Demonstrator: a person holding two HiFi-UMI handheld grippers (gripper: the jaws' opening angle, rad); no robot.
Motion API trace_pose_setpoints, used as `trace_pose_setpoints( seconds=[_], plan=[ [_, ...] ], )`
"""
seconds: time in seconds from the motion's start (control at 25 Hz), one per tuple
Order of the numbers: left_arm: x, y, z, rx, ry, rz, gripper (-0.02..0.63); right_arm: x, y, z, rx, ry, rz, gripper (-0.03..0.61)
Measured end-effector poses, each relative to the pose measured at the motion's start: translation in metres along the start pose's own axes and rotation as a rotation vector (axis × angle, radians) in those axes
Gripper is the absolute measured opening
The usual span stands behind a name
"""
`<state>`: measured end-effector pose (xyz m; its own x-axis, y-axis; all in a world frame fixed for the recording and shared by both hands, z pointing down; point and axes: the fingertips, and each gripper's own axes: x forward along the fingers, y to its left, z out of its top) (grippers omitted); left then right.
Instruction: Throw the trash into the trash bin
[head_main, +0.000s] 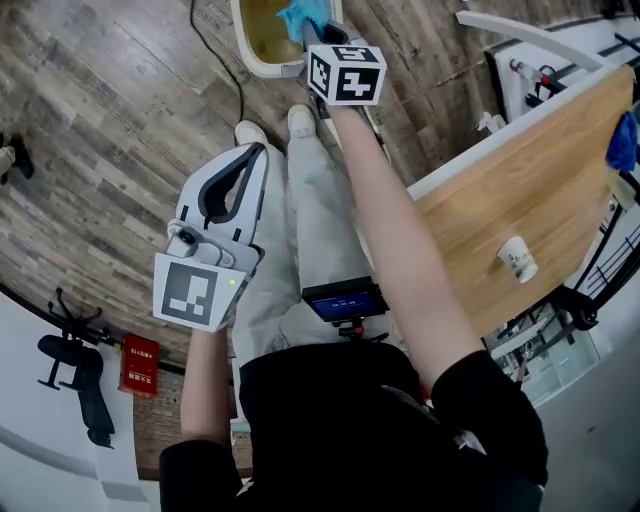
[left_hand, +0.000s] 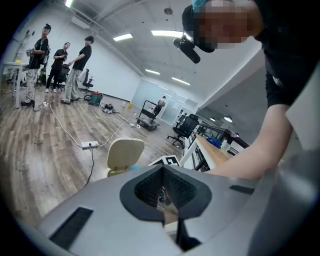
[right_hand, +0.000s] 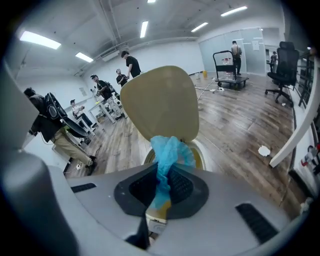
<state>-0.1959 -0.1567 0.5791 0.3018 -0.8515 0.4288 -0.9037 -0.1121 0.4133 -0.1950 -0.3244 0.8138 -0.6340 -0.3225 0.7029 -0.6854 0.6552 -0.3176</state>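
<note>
Plank floor (head_main: 100, 120): 1 cable (head_main: 240, 100) beside bin (head_main: 243, 40) (lid (right_hand: 160, 102) up).

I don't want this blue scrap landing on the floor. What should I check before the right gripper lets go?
1. Lid of the trash bin raised: ok.
2. Blue scrap clamped in the right gripper: ok.
3. Scrap above the bin's opening: ok by the head view, though near the rim.
4. Left gripper shut, empty, off to the side of the bin: ok.
5. Room left inside the bin: cannot tell.
</note>
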Motion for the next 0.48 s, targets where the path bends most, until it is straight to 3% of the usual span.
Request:
trace_pose_setpoints(
  seconds=[0.12,0.16,0.2,0.48],
  plan=[
    [-0.006,0.013,-0.007,-0.004,0.02,0.01,-0.003,0.004,-0.004,-0.006,0.091,-0.027,-0.001,0.026],
    [-0.006,0.016,-0.006,-0.009,0.017,0.009,-0.003,0.005,-0.005,-0.005,0.117,-0.038,-0.001,0.124],
    [-0.007,0.018,-0.005,-0.011,0.013,0.006,-0.003,0.005,-0.005,-0.004,0.136,-0.044,0.003,0.176],
    [-0.01,0.021,0.0,-0.007,-0.002,-0.019,-0.003,0.006,0.007,-0.006,0.115,-0.011,0.003,0.176]
  ],
)
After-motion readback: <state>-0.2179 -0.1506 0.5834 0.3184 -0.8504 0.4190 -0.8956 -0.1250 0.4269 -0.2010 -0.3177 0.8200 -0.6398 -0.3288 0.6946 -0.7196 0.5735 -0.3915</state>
